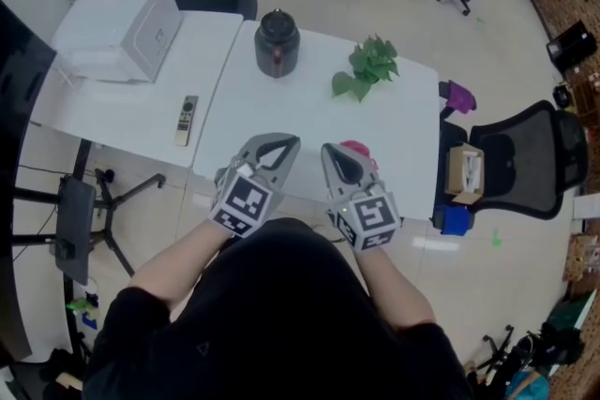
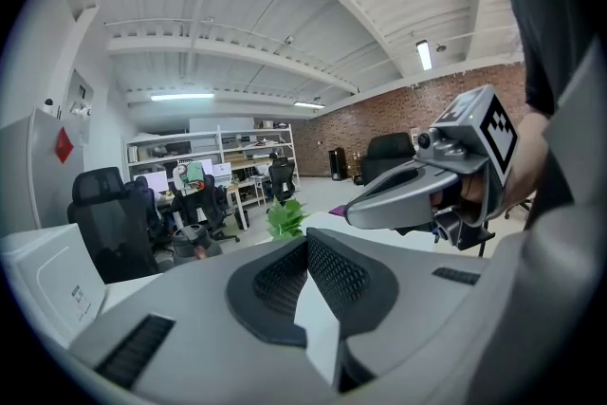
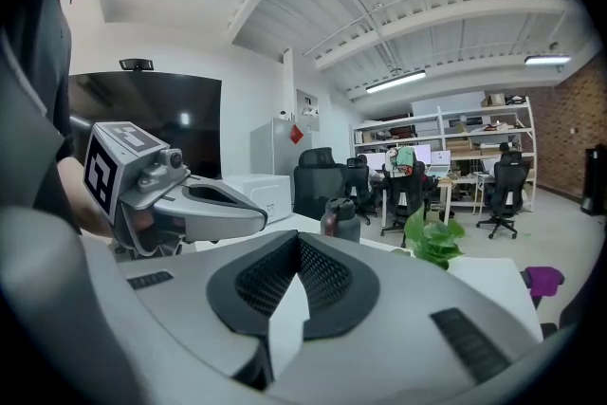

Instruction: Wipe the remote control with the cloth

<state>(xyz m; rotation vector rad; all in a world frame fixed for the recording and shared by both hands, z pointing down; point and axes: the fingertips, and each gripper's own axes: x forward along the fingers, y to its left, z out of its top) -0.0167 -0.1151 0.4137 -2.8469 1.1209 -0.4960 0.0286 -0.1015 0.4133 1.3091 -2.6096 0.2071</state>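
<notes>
Now both are closed and empty: left tool (image 1: 289, 143) and right tool (image 1: 329, 150), side by side over the counter's (image 1: 309, 98) near edge. Remote (image 1: 187, 120) lies by the adjoining counter's (image 1: 122, 108) near edge; pink cloth (image 1: 358, 148) peeks beside the right tool.

Grey claws (image 1: 291, 143) (image 1: 328, 150), marker cubes (image 1: 246, 201) (image 1: 368, 218), black shirt (image 1: 281, 314)

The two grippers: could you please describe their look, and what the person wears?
The left gripper and right gripper are grey, pointed shells with black mesh pads lining the jaws; each carries a white cube with black square markers. The person wears a black short-sleeved top.
</notes>
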